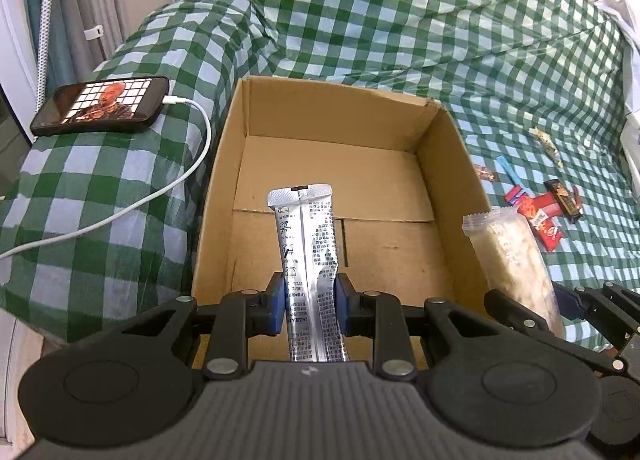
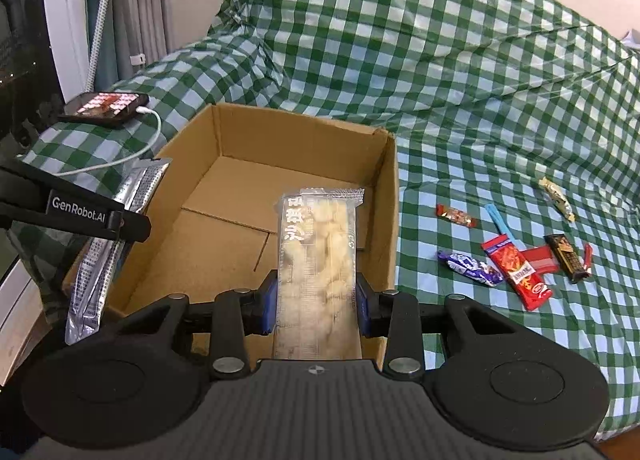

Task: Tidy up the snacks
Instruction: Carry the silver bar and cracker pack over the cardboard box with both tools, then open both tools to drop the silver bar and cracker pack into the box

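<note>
Pinched between the blue pads of the left gripper (image 1: 310, 302), a silver foil sachet (image 1: 306, 252) is held upright by its lower half, its sealed top pointing out over the open cardboard box (image 1: 444, 164). Likewise, a clear packet of pale puffed snack (image 2: 318, 256) is clamped at mid-length by the right gripper (image 2: 316, 306), and its free end is also poised above the box floor, which appears bare. Both packets seem to be gripped across their narrow width so that they hang straight and can be let go lengthwise into the box. On the green checked cloth (image 2: 460, 80), well apart from the box on its right, the remaining snacks are left scattered: a red packet (image 2: 516, 274), a purple-wrapped sweet (image 2: 468, 266), a dark bar (image 2: 568, 258), a blue stick (image 2: 498, 222), a small red-brown bar (image 2: 456, 216) and a gold-wrapped piece (image 2: 556, 198). A phone (image 1: 102, 104) on a white cable (image 1: 192, 164) is lying left of the box, outside the work. Sorting is judged to be at an early stage.
</note>
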The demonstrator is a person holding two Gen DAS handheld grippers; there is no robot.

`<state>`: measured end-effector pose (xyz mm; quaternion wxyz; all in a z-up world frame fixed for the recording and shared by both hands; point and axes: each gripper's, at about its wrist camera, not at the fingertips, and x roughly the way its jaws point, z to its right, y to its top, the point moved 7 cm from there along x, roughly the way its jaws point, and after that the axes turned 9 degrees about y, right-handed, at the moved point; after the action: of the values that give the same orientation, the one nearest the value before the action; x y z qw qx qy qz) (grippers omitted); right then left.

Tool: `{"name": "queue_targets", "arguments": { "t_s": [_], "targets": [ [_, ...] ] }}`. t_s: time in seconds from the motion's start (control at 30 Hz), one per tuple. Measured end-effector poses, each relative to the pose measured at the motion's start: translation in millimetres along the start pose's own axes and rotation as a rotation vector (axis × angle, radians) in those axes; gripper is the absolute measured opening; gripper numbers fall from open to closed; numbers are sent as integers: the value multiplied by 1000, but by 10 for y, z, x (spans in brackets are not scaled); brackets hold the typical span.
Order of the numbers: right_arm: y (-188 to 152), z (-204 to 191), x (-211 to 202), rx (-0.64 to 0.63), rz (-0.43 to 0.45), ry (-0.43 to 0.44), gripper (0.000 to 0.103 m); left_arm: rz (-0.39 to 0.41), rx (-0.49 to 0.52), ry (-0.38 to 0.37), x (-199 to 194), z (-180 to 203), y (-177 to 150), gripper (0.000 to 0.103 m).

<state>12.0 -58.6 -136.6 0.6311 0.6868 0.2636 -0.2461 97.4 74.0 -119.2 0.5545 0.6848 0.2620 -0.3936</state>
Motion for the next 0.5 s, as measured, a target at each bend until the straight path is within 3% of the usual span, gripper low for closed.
{"name": "queue_targets", "arguments": {
  "t_s": [0.5],
  "targets": [
    [137, 199, 681, 70, -55, 15, 39, -76, 55, 54, 736, 109, 208, 29]
  ]
}}
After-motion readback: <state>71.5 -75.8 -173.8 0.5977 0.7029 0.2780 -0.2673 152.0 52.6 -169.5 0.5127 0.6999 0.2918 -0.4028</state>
